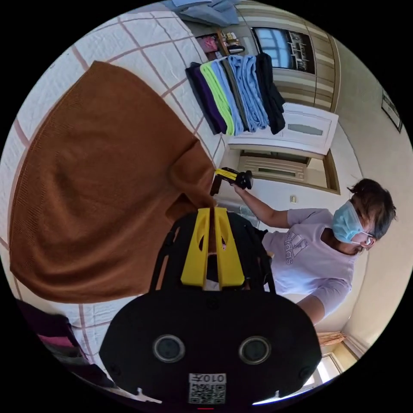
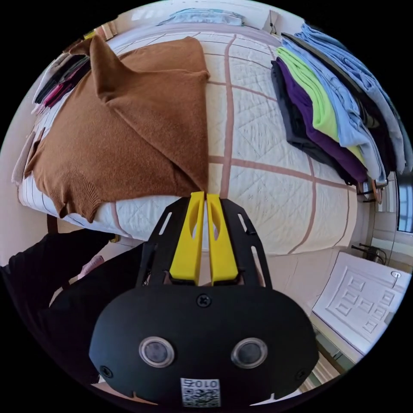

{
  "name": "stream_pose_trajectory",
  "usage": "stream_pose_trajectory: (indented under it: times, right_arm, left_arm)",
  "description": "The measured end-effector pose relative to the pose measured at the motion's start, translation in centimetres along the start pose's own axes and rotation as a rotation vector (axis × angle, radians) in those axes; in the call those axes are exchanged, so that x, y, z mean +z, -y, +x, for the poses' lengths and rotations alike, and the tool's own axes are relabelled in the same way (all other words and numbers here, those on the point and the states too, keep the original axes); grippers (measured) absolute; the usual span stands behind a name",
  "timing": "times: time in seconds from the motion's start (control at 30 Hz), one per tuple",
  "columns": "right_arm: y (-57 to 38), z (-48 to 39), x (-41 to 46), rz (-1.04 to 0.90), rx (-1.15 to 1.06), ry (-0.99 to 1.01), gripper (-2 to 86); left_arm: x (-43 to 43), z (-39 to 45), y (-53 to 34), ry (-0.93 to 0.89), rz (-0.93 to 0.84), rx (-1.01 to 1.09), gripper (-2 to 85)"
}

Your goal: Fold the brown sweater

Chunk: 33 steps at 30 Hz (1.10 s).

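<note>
Both tongs, left (image 1: 211, 211) & right (image 2: 203, 195), clamp sweater (image 2: 129, 129) edges over quilted bed (image 2: 266, 172); folded clothes (image 2: 335, 112) stacked nearby, person (image 1: 314, 254) alongside.

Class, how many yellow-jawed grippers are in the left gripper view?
2: the left gripper at the bottom middle, gripping the brown knitted sweater, and the right gripper in the person's hand beyond it. None seems hidden.

One brown sweater (image 2: 129, 129) on one bed (image 2: 266, 180). One row of folded clothes (image 2: 331, 116), about seven pieces, exact number hard to tell. Two claws: left claw (image 1: 212, 211), right claw (image 2: 205, 195); one person (image 1: 314, 254).
</note>
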State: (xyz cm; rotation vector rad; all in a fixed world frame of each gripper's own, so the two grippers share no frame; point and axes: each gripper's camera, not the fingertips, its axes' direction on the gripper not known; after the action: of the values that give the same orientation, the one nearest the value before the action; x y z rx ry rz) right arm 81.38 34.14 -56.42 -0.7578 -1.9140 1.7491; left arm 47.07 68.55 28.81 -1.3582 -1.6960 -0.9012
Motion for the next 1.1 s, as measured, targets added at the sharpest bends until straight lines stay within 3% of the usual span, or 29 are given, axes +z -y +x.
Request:
stream_pose_trajectory:
  times: [0.2, 0.4, 0.5, 0.57, 0.6, 0.67, 0.87, 0.97, 1.1]
  right_arm:
    - [-0.6, 0.1, -0.2, 0.016, 0.015, 0.039, 3.1]
    - [0.0, -0.2, -0.3, -0.006, -0.056, 0.039, 1.9]
    - [0.4, -0.5, -0.2, -0.022, -0.070, 0.031, 1.6]
    - [0.8, -0.8, -0.2, -0.036, -0.091, 0.016, 1.6]
    - [1.1, -0.9, -0.2, -0.045, -0.098, 0.008, 1.6]
    - [1.3, -1.0, -0.4, -0.052, -0.101, 0.007, 1.6]
    - [2.1, -0.8, -4.6, 0.069, -0.099, -0.038, 2.1]
    - [5.0, -1.4, -8.1, 0.247, -0.195, -0.105, 3.4]
    - [11.5, -0.5, -8.2, 0.288, -0.349, -0.104, 3.4]
  left_arm:
    - [0.8, -5.0, 1.2, -0.092, -0.118, -0.136, 0.5]
    - [-0.8, 2.7, -0.2, -0.127, -0.204, 0.184, 0.8]
    - [-2.5, 2.9, -0.7, 0.030, -0.266, 0.074, 1.7]
    - [-4.7, -0.5, -0.6, 0.328, -0.290, -0.199, 3.0]
    - [-5.4, -0.8, -0.7, 0.432, -0.283, -0.227, 3.3]
    - [-7.4, -1.0, -2.1, 0.665, -0.193, -0.286, 4.8]
    - [-5.1, 3.3, -10.6, 0.721, 0.075, -0.291, 7.4]
    - [-2.4, 4.5, -16.6, 0.701, 0.217, -0.401, 8.2]
    - [0.0, 3.8, -21.3, 0.570, 0.342, -0.491, 8.5]
